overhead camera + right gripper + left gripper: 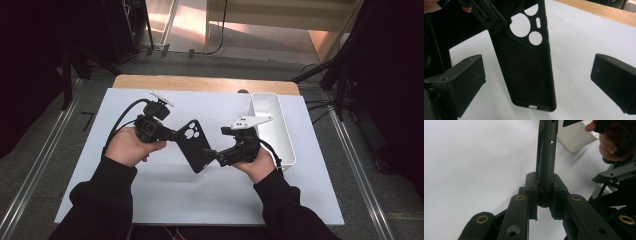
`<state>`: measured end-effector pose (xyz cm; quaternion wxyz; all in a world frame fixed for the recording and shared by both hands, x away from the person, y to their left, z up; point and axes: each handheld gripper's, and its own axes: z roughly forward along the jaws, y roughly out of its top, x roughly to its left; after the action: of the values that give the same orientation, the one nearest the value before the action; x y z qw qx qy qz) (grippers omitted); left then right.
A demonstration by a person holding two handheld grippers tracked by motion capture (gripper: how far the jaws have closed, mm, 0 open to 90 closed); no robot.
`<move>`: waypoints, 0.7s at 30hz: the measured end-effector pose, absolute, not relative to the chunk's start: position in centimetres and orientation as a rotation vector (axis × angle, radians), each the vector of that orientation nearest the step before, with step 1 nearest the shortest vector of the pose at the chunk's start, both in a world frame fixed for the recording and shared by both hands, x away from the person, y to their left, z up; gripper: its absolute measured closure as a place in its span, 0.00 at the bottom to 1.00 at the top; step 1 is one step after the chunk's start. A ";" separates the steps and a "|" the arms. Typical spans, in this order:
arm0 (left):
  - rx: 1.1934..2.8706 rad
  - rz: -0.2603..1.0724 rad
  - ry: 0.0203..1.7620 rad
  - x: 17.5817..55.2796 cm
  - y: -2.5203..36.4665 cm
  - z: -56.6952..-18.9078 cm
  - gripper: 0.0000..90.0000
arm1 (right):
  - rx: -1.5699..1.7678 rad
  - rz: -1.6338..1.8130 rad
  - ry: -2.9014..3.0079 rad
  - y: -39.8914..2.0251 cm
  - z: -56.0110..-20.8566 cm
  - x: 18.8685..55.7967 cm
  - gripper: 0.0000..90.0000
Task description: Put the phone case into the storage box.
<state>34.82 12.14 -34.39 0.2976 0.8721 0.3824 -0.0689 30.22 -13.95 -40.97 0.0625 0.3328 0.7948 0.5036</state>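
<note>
So the left gripper (176,133) is clamped on a black phone case (196,145), pinching it at the top corner near the camera cutouts. In the left gripper view you can see the case edge-on, wedged tight between the two pads (532,190), so that's a solid grip. The case is held up off the white tabletop (165,195), tilted, roughly in the middle between the two hands, with its lower end pointing toward the right gripper (211,155).

The right gripper has its jaws spread wide. In the right gripper view the case hangs between them, inner side facing the camera, with a clear gap to either jaw, so nothing is pressing on it from that side. From the high view it looks like the right gripper's tips sit right at the case's bottom corner, but I honestly can't tell from that angle if they're touching it or just close.

There's a white rectangular bin (274,131) on the right side of the tabletop, just beyond the right hand (260,162). The left hand (131,146) sits over the left half of the white surface, with a cable looping up from its gripper.
</note>
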 end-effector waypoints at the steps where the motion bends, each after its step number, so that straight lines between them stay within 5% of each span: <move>1: 2.306 -0.185 1.030 34.9 12.1 -34.4 0.88 | 1.009 1.512 2.397 -13.8 -41.0 30.2 0.00; 21: 2.268 -0.181 1.231 36.5 11.1 -33.7 0.88 | 1.064 1.441 2.309 -11.7 -41.8 30.0 0.00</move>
<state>36.51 11.09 -33.75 0.2741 0.8432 0.4576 -0.0671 29.96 -11.73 -41.84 0.1096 0.3619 0.7854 0.4901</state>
